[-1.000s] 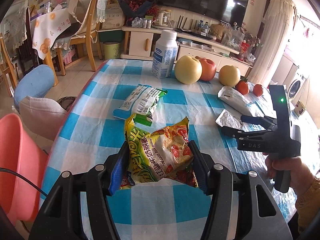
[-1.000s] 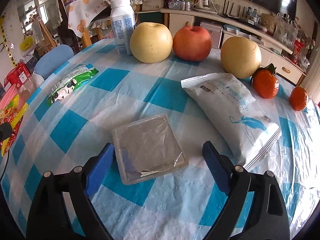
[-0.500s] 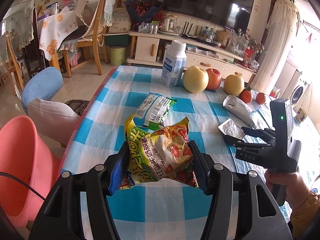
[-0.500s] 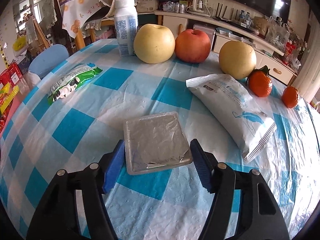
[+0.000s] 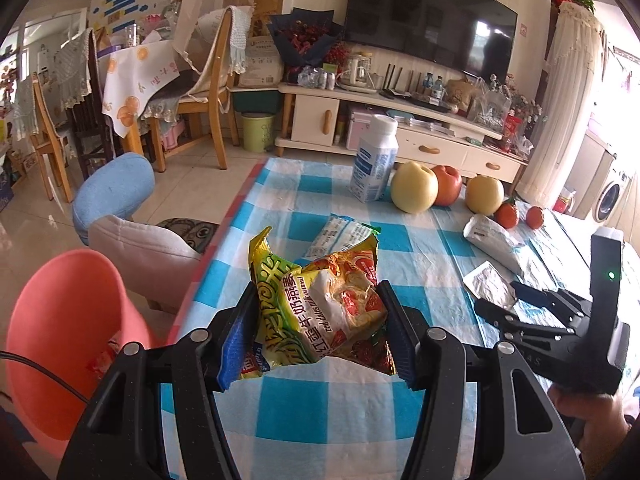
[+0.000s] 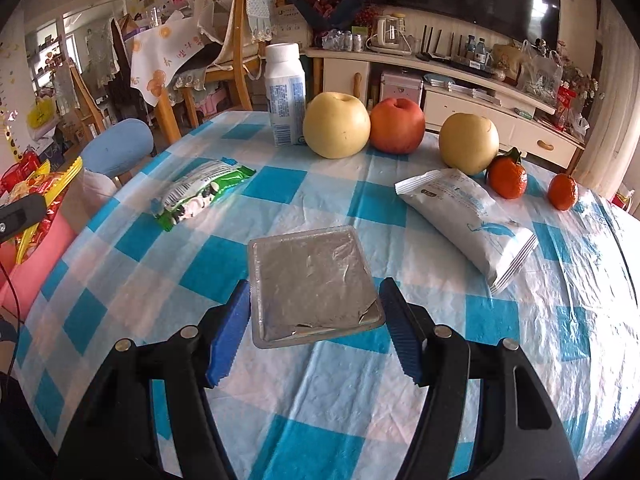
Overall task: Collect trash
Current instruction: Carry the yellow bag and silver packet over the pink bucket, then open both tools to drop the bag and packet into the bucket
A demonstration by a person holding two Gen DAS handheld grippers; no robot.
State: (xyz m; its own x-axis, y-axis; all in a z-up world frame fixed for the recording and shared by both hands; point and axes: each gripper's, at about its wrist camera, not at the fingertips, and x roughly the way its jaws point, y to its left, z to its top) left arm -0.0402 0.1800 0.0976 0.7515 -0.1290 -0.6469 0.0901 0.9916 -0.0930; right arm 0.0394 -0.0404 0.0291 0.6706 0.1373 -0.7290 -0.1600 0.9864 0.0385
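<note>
My left gripper [image 5: 316, 332] is shut on a crumpled yellow and red snack wrapper [image 5: 320, 304], held above the near left part of the checked table [image 5: 304, 408]. To its left, a pink bin [image 5: 60, 320] stands below the table edge. My right gripper [image 6: 314, 320] is shut on a flat silver foil packet [image 6: 312, 276], both blue pads pressing its sides. The packet hangs a little above the cloth. In the left wrist view the right gripper [image 5: 504, 304] sits at the right, a hand under its handle.
A green and white wrapper [image 6: 200, 194] and a white pouch [image 6: 468, 224] lie on the table. A milk bottle [image 6: 285, 96], two pears, an apple [image 6: 397, 125] and two tangerines stand along the far edge. A blue stool [image 5: 114, 188] and chairs stand beyond the left edge.
The right jaws came in from wide apart onto the foil packet and raised it off the cloth. The left gripper rose with the wrapper, bringing more of the pink bin into view.
</note>
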